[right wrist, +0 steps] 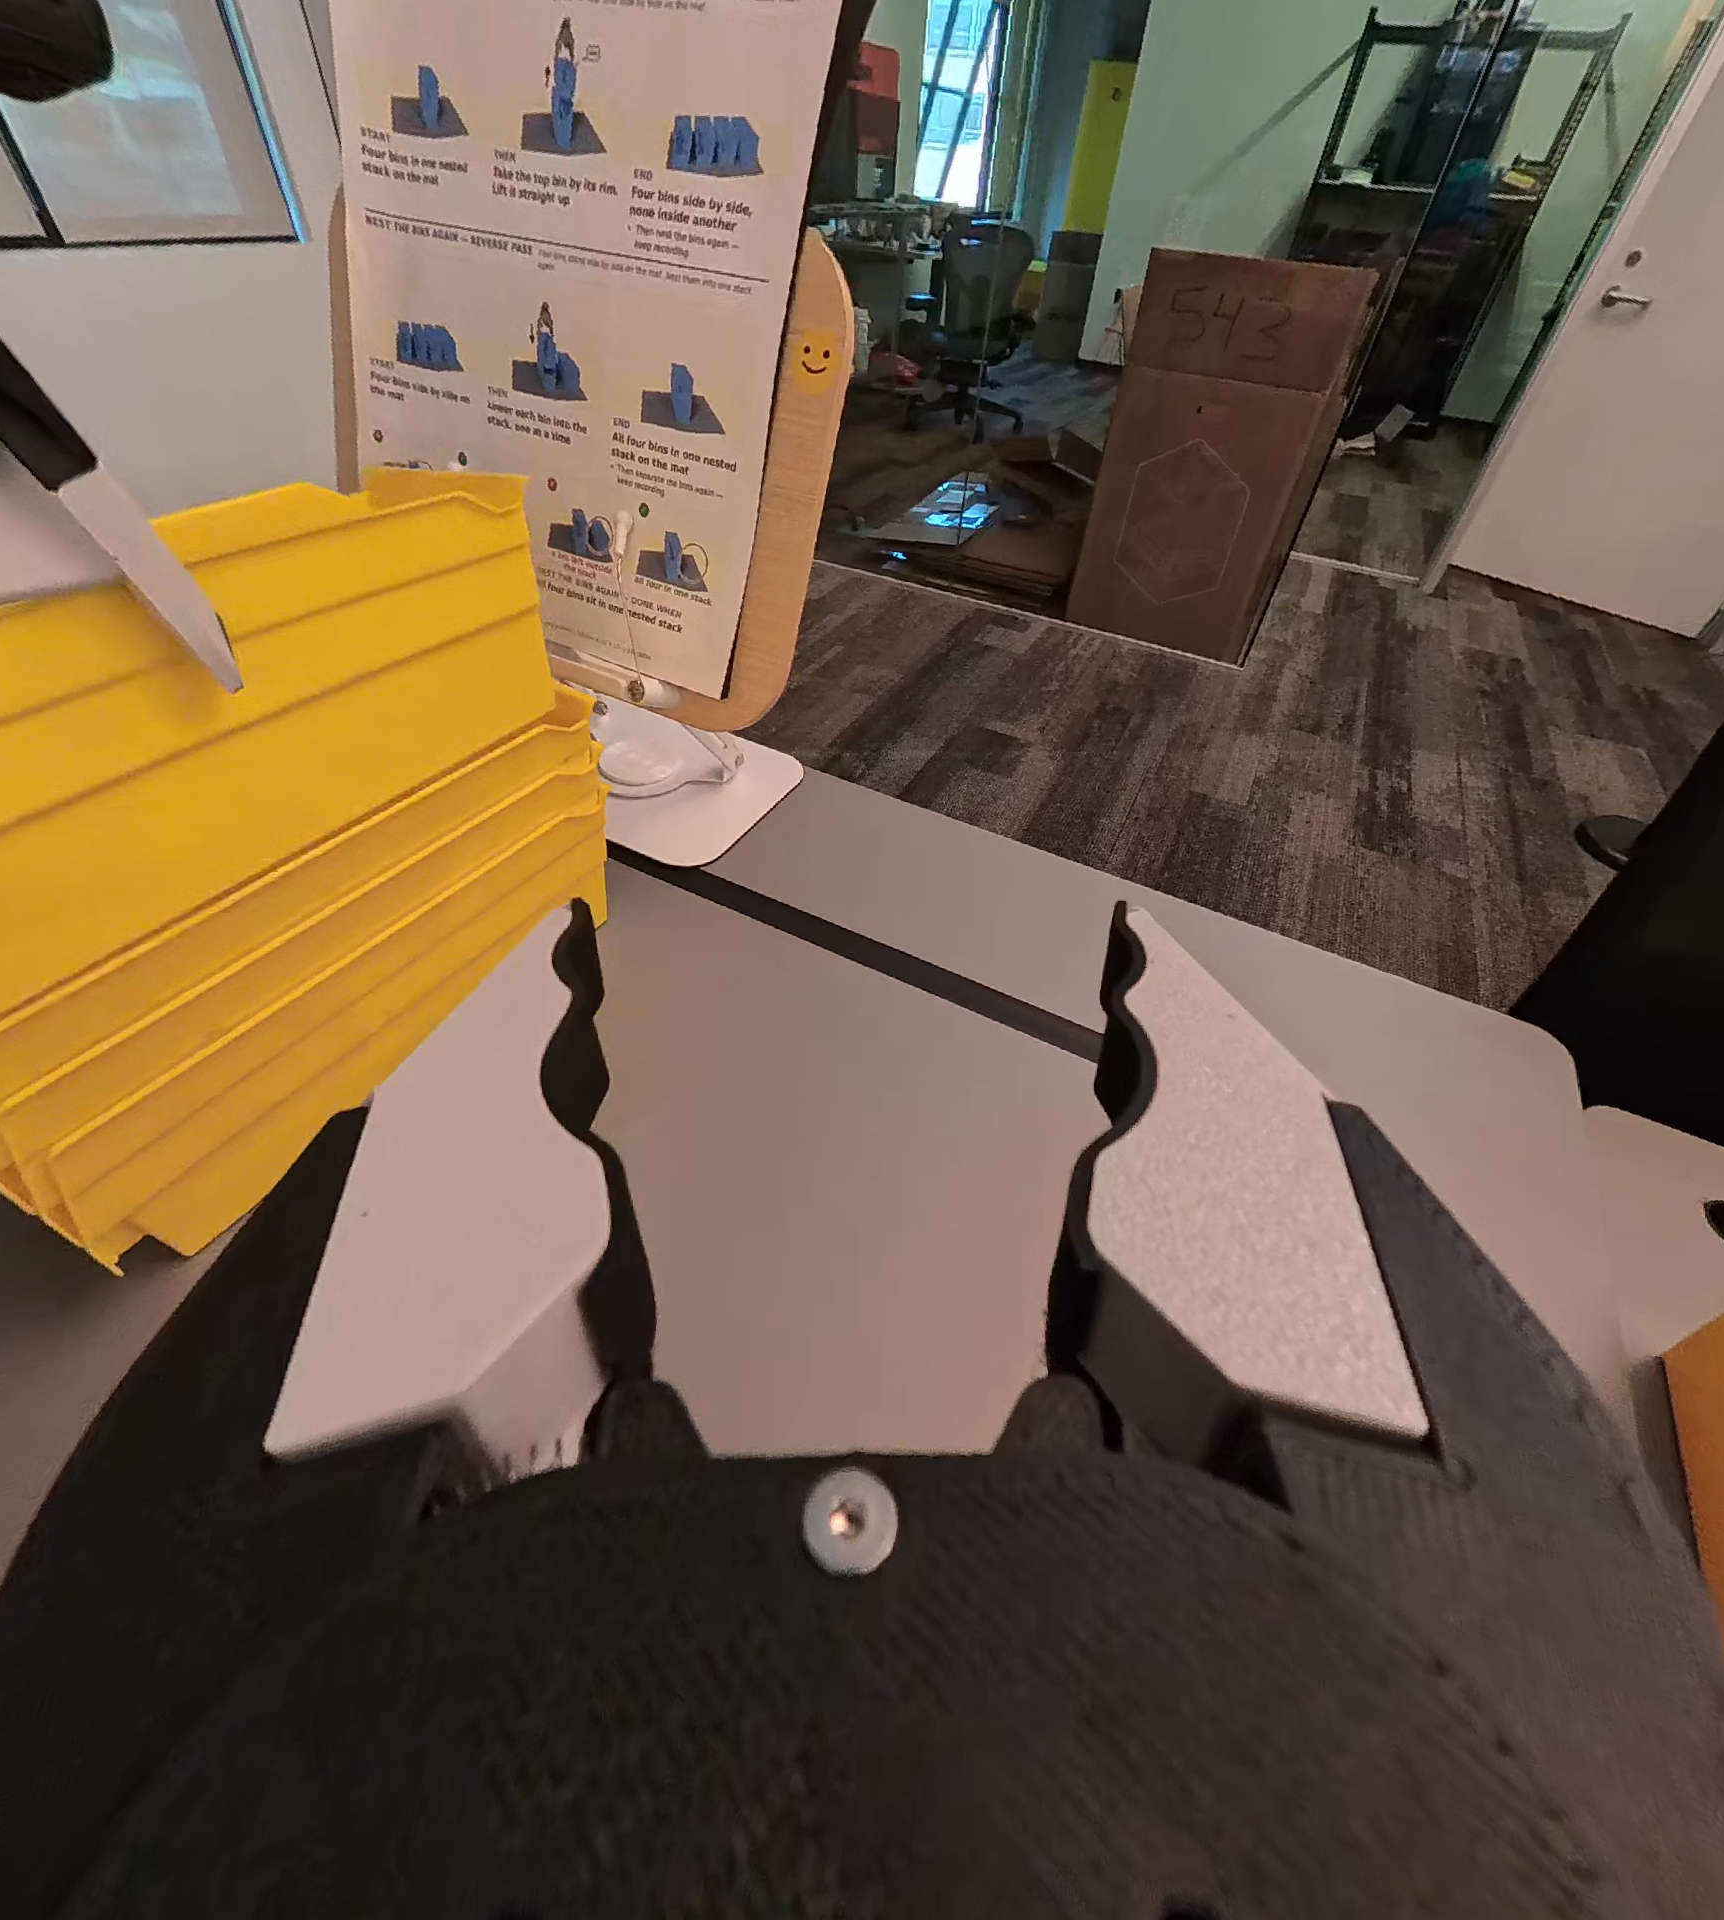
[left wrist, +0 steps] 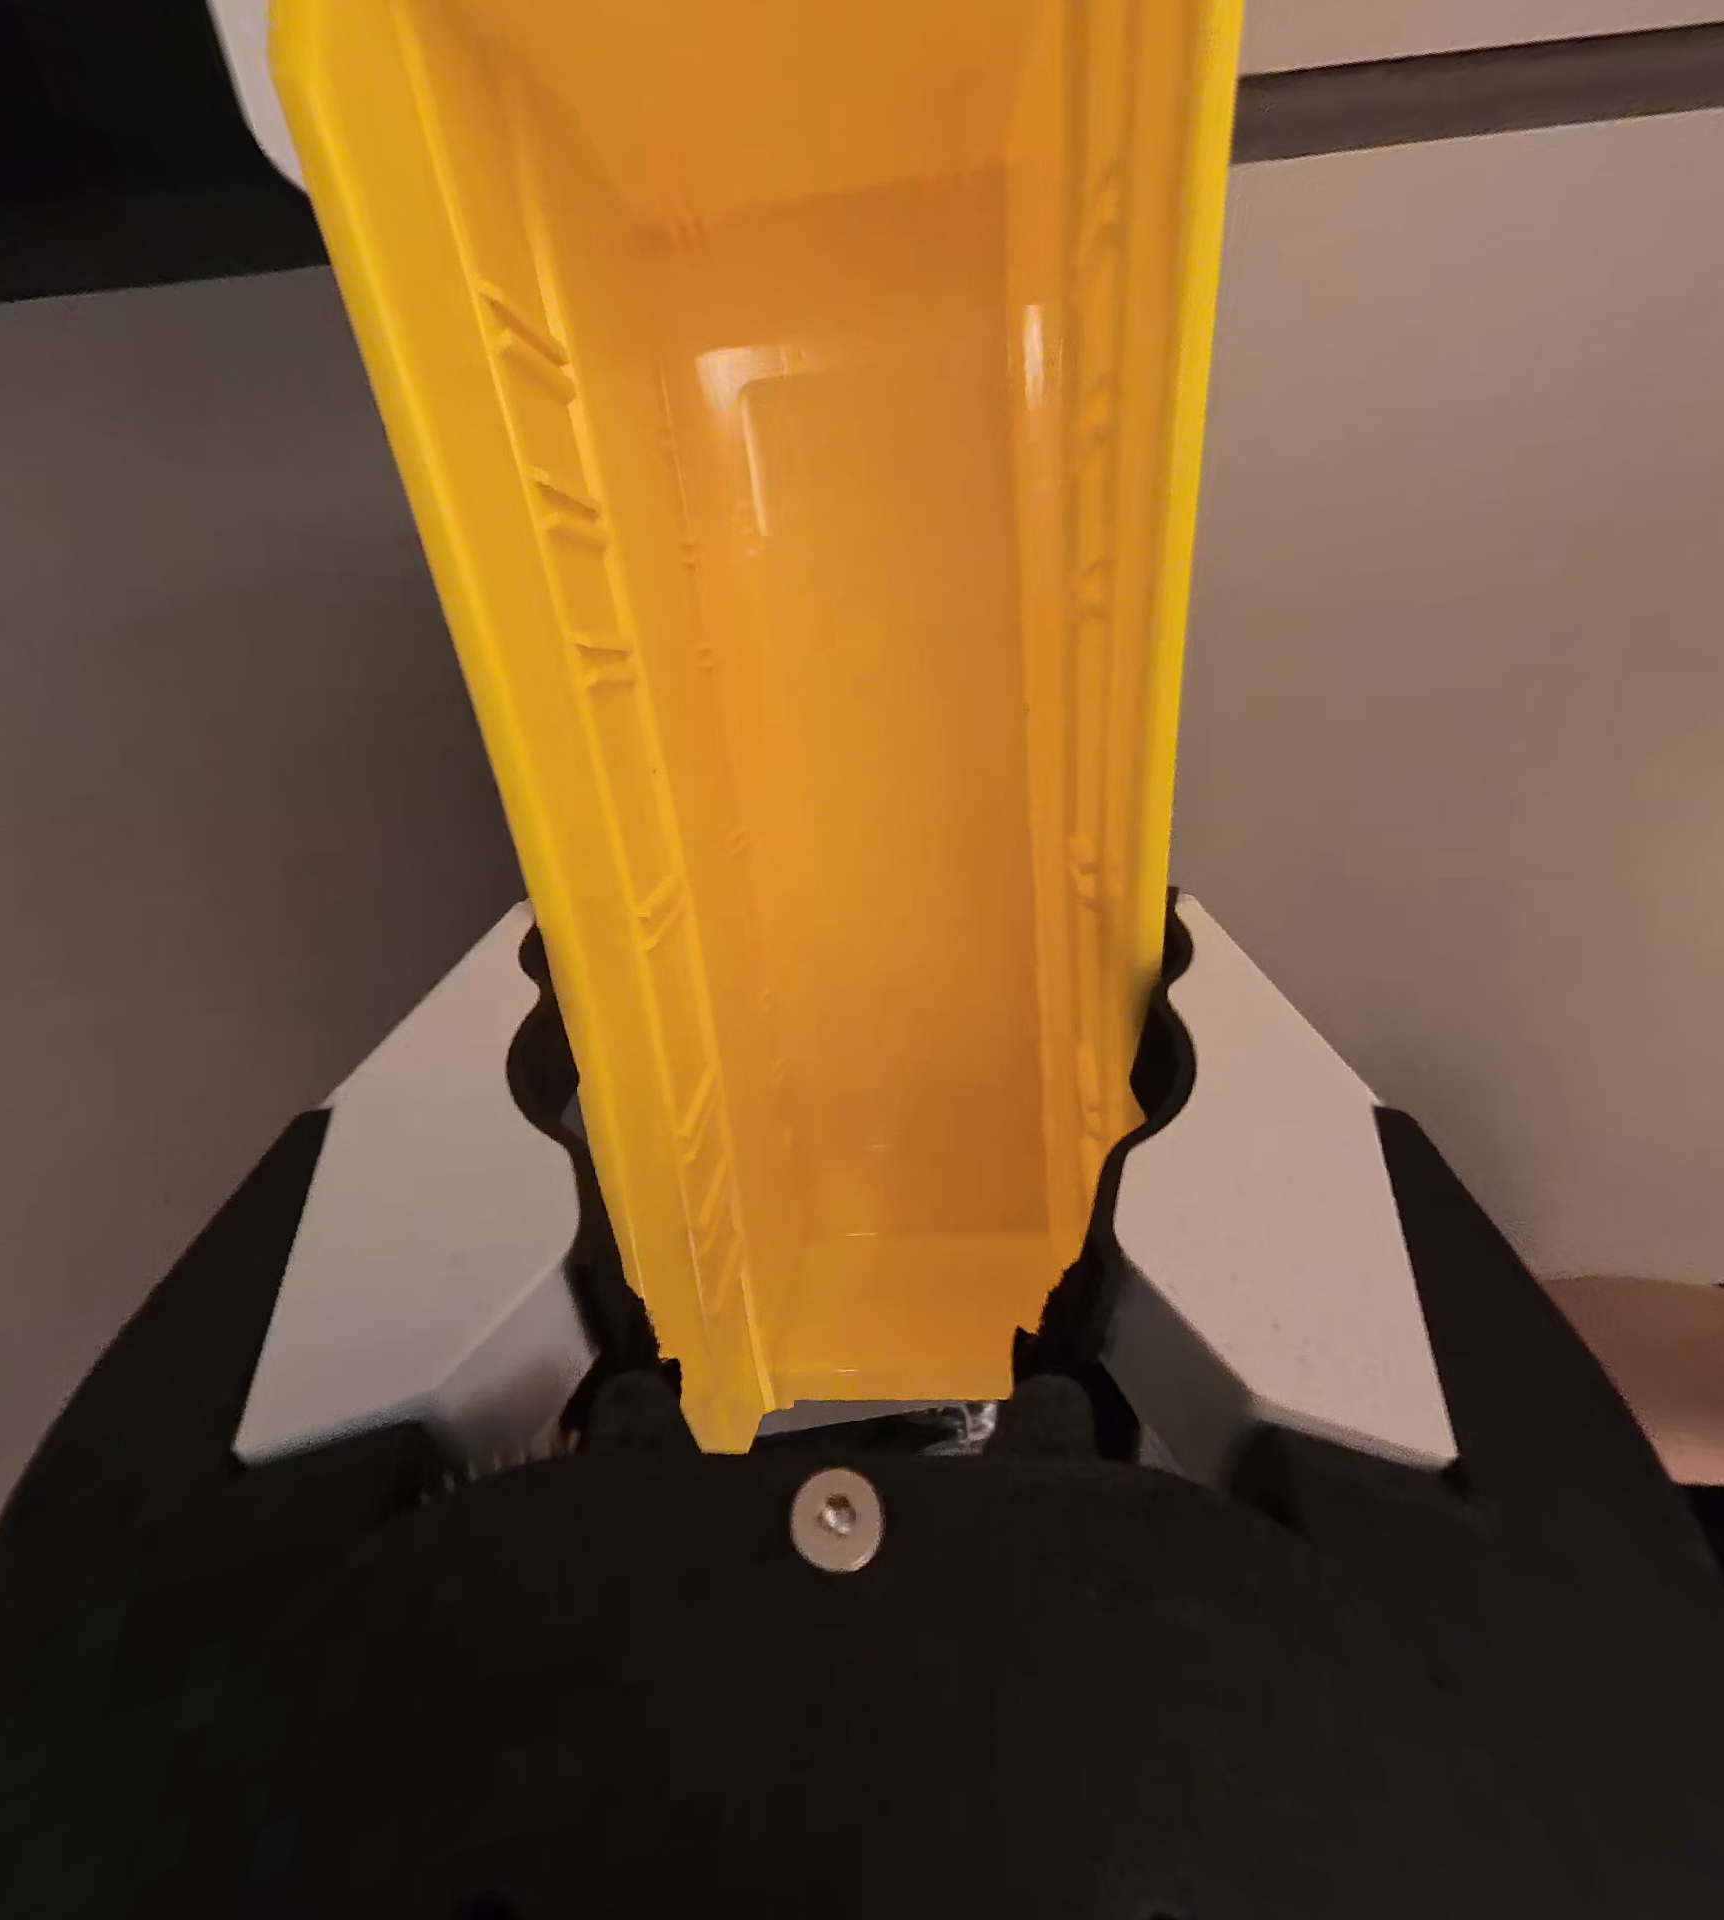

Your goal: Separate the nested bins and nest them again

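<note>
Long ribbed yellow bin (left wrist: pixel 837 727)

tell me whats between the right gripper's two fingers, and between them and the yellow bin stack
Nothing: the right gripper stands open over bare grey table in the right wrist view. The stack of yellow bins sits just past its left fingertip.

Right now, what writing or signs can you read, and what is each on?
I won't quote any writing; here is what carries it.
Sheet on the stand: printed steps with blue bin pictures.
Stand edge: a yellow smiley sticker.
Cardboard box: handwritten digits.
Yellow bins: no writing visible.
</note>
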The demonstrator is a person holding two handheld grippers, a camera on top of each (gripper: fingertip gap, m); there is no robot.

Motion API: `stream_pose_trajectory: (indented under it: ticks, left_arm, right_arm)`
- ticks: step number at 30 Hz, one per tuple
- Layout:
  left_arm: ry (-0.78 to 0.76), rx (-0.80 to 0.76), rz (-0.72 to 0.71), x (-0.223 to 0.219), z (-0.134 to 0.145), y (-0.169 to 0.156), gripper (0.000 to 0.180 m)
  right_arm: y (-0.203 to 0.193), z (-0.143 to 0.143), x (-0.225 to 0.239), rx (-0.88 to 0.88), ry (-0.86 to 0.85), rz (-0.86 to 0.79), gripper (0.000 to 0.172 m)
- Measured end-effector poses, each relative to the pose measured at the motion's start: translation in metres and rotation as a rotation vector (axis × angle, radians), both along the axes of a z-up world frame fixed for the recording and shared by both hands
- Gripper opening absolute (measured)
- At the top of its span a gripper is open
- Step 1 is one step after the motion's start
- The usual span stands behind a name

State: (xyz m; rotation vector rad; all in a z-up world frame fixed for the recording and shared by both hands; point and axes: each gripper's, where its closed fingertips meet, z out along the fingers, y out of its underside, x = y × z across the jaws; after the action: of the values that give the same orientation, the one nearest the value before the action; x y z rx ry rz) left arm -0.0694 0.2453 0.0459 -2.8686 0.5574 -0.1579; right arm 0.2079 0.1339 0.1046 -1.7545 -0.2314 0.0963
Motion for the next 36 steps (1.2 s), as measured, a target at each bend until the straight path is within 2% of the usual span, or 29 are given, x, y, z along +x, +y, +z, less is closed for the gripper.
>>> stream_pose_trajectory:
  ticks: [3, 7, 19, 27, 32, 36]
  left_arm:
    - [0.071, 0.017, -0.014, -0.009, -0.004, 0.0, 0.111]
    - [0.045, 0.016, 0.018, -0.004, -0.017, 0.0, 0.113]
    - [0.142, 0.048, -0.011, 0.005, -0.052, 0.003, 0.118]
    - [0.1, 0.11, 0.004, 0.007, -0.048, 0.012, 0.113]
    - [0.131, 0.073, -0.009, 0.004, -0.062, 0.005, 0.123]
    - [0.086, 0.074, -0.003, 0.005, -0.062, 0.005, 0.127]
  right_arm:
    - [-0.003, 0.004, 0.002, 0.017, 0.023, 0.006, 0.097]
    - [-0.003, 0.005, 0.004, 0.02, 0.041, 0.009, 0.097]
    - [-0.001, 0.001, 0.0, 0.003, 0.022, 0.015, 0.097]
    - [0.004, -0.006, -0.001, -0.016, 0.013, 0.013, 0.097]
    - [0.008, -0.012, -0.005, -0.038, -0.013, 0.013, 0.097]
    - [0.011, -0.016, -0.006, -0.049, -0.024, 0.01, 0.097]
